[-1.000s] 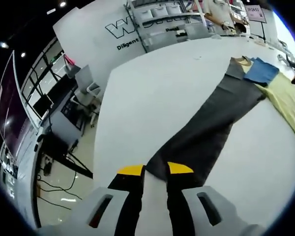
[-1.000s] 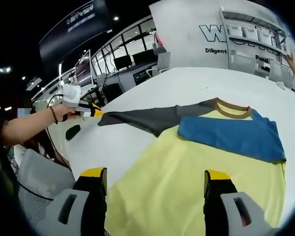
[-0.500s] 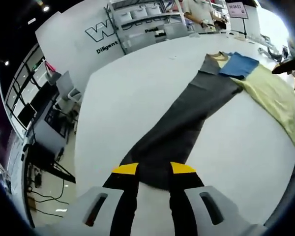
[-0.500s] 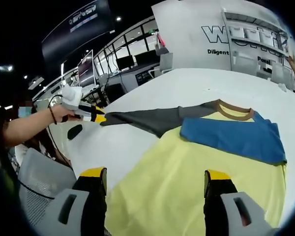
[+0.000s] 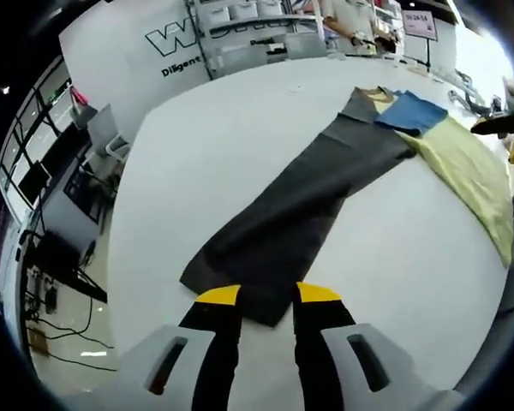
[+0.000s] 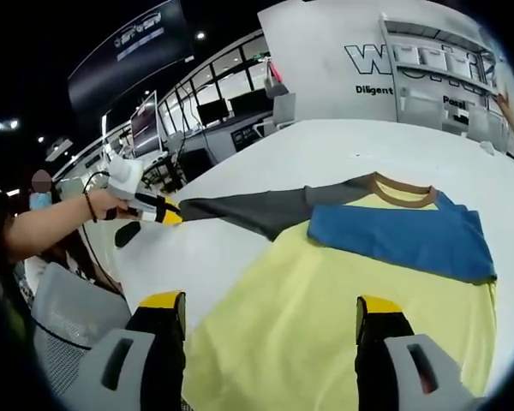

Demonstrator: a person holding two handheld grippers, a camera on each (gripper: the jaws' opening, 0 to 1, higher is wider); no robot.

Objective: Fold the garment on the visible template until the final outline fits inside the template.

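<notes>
Two grippers out: the left gripper (image 5: 267, 301) pinches the grey sleeve (image 5: 291, 205), which stretches toward one o'clock across the white table (image 5: 223, 128), while the right gripper (image 6: 270, 318) hovers spread over the shirt's (image 6: 343, 317) yellow body.

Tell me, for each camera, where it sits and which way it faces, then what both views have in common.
Left gripper view: rides the left gripper, looking along the grey sleeve towards the shirt's blue sleeve; its own jaws rise at the bottom.
Right gripper view: rides the right gripper, open over the yellow shirt body; the person's forearm holds the left gripper at left.
Shared: the shirt, the white table.
</notes>
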